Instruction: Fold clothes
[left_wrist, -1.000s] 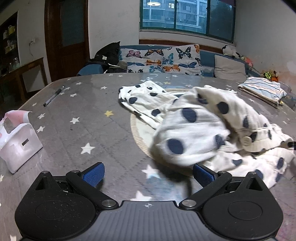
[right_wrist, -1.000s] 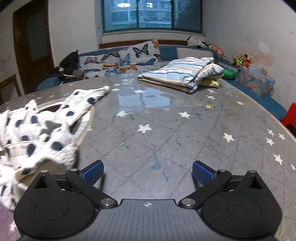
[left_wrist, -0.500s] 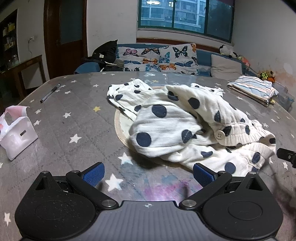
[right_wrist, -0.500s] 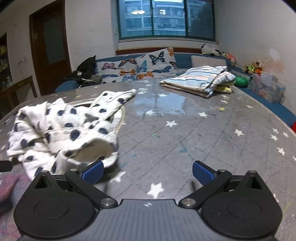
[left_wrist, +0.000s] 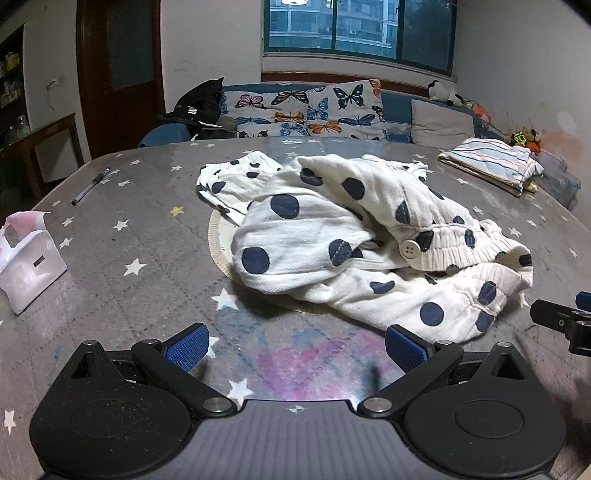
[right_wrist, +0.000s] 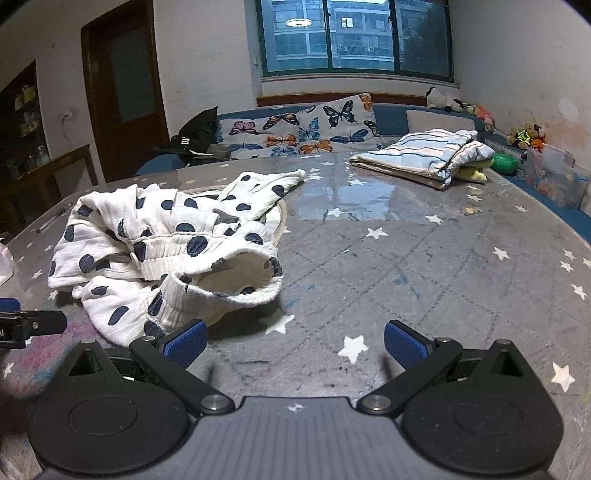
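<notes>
Polka-dot garment (left_wrist: 354, 236) lies crumpled on bench (left_wrist: 122, 236), just ahead of left gripper (left_wrist: 295, 343) and right gripper (right_wrist: 294, 343); both fingers spread, empty.

No legible text anywhere. White logo mark on the black bag (left_wrist: 199, 107) on the sofa, too small and blurred to read.

Both grippers are pulling back toward the near edge of the bench, so the polka-dot garment (left_wrist: 354, 243) is sitting farther from each camera than a second ago. It is no longer blurred with motion and is lying slack in a crumpled heap. The right gripper (left_wrist: 561, 321) is coming into the left view's right edge.
</notes>
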